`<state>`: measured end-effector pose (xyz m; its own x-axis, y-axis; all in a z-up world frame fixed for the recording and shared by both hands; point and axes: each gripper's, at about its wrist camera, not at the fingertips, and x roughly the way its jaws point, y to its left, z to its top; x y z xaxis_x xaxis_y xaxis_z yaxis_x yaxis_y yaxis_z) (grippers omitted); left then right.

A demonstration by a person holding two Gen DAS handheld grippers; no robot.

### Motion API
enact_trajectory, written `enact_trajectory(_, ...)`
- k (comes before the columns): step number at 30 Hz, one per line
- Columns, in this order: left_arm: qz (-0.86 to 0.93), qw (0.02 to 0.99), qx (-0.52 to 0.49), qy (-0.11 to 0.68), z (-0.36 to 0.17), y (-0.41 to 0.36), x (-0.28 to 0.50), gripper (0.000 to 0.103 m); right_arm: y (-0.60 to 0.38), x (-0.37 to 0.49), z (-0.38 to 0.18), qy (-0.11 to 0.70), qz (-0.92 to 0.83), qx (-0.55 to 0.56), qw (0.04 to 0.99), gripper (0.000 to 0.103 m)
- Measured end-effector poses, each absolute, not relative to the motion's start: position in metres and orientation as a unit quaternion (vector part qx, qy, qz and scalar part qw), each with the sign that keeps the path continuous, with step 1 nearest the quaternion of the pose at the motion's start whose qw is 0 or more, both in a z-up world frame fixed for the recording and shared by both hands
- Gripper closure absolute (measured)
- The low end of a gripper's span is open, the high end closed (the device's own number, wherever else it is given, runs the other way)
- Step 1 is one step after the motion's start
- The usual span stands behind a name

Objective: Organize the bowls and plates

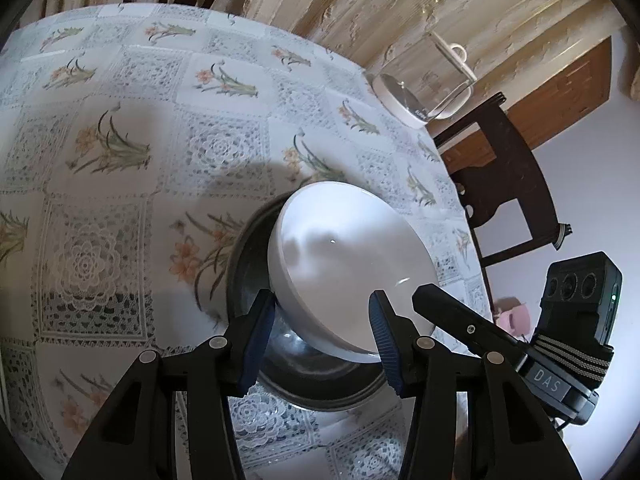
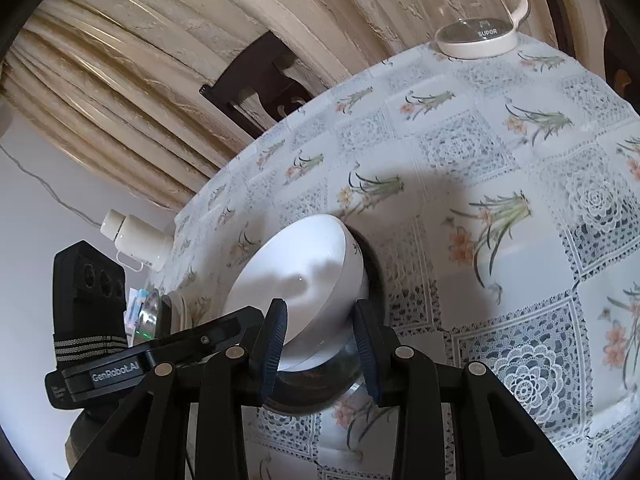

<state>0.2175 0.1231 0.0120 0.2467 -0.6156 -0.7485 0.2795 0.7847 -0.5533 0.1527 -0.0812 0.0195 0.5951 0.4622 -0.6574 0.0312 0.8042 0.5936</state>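
The white bowl [image 1: 352,264] sits tilted inside a shallow metal bowl [image 1: 320,384] on the floral tablecloth [image 1: 120,152], close to the table's near edge, its far rim raised and its near rim dipping into the steel. Both tools close in on that near rim from opposite sides: the left gripper [image 1: 324,340] has its 2 blue pads spread about as wide as the bowl's lower wall, with the wall between them, and the right gripper [image 2: 320,344] stands much the same, half open around the rim; in neither view can I tell whether a pad actually presses the glaze, so I call both open rather than gripping. Judging by the gloss and the thick rim, the white bowl is glazed ceramic: stiff, fairly heavy for a 2-finger pinch, slick, and liable to chip or clatter against the steel. The best hold is probably across the rim, 1 pad inside and 1 outside, lifted level so it does not swing. The steel bowl looks light and may slide or come up with it. Readable writing: "SUPOR" on the base of the glass kettle [image 2: 478,34] at the far side of the table, "GenRobot.AI" on the other gripper's body in the right wrist view, and "DAS" on the tool seen in the left wrist view.
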Motion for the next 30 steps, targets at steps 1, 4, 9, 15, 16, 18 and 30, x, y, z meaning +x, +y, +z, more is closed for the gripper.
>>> enact_trajectory(1, -0.288, 0.774, -0.155, 0.542, 0.012, 0.124, 0.217, 0.053, -0.08, 0.152, 0.018, 0.433, 0.125, 0.286, 0.846, 0.066)
enact_trajectory(4, -0.29, 0.776, -0.157, 0.538, 0.014, 0.125, 0.215, 0.053, -0.08, 0.151, 0.015, 0.434, 0.126, 0.291, 0.843, 0.065)
enact_trajectory(9, -0.293, 0.78, -0.153, 0.531, 0.019, 0.127, 0.214, 0.053, -0.082, 0.147, 0.018, 0.428, 0.12, 0.294, 0.846, 0.064)
enact_trajectory(15, -0.302, 0.788, -0.158, 0.512, 0.029, 0.135, 0.208, 0.052, -0.087, 0.139, 0.026, 0.41, 0.114, 0.296, 0.855, 0.062)
enact_trajectory(16, -0.304, 0.79, -0.158, 0.508, 0.032, 0.136, 0.207, 0.051, -0.089, 0.138, 0.025, 0.408, 0.109, 0.295, 0.857, 0.061)
enact_trajectory(18, -0.305, 0.797, -0.158, 0.497, 0.037, 0.14, 0.206, 0.05, -0.092, 0.137, 0.023, 0.406, 0.099, 0.298, 0.858, 0.058)
enact_trajectory(30, -0.246, 0.833, -0.16, 0.469, 0.027, 0.155, 0.21, 0.045, -0.104, 0.14, -0.001, 0.41, 0.071, 0.343, 0.842, 0.046)
